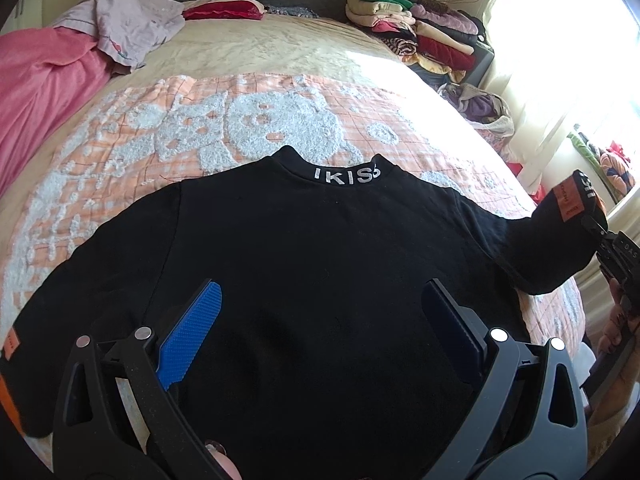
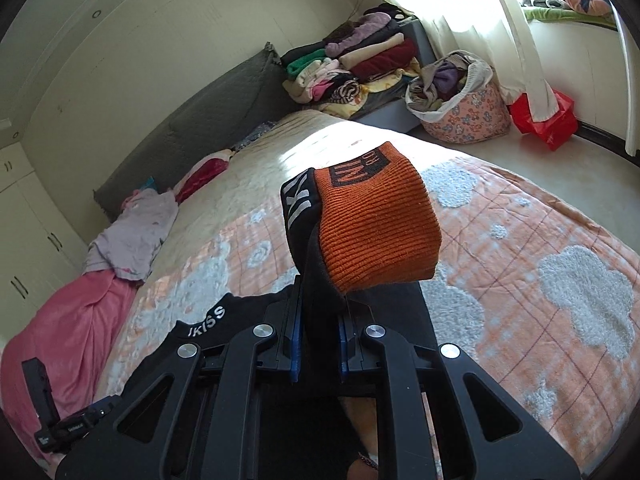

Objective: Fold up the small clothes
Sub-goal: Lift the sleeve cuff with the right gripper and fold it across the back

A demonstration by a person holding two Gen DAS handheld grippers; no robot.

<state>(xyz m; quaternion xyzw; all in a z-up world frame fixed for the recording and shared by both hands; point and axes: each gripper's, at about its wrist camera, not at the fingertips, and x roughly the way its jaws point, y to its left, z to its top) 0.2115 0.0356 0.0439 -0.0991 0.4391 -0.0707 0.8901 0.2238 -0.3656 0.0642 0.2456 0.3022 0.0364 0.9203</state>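
Garment: the black sweatshirt (image 1: pixel 320 264) lies flat on the orange quilt (image 1: pixel 120 128), collar lettering away from me, chest spread under my left side; its left sleeve rests on the quilt, orange cuff near the picture's edge

Right gripper (image 2: pixel 318 340): my blue pads are clenched on the right sleeve (image 1: pixel 560 248) just behind its orange cuff (image 2: pixel 376 228); the cuff sticks up past my fingertips, lifted off the bed

Left gripper (image 1: pixel 320 328): released, fingers spread wide over the lower chest of the sweatshirt; whether they touch the cloth I cannot tell

Step, as I judge it: carrying the right sleeve inward across the body for the first fold

Risk, slip: I hold thick cloth near its end; a quick swing could pull the sleeve out of my pads

Risk, drag: nothing pins the body; pulling the sleeve across may tug the shoulder along and wrinkle the flat chest

Risk, crooked fold: if I lay the cuff down at an angle, the sleeve will bunch near the collar
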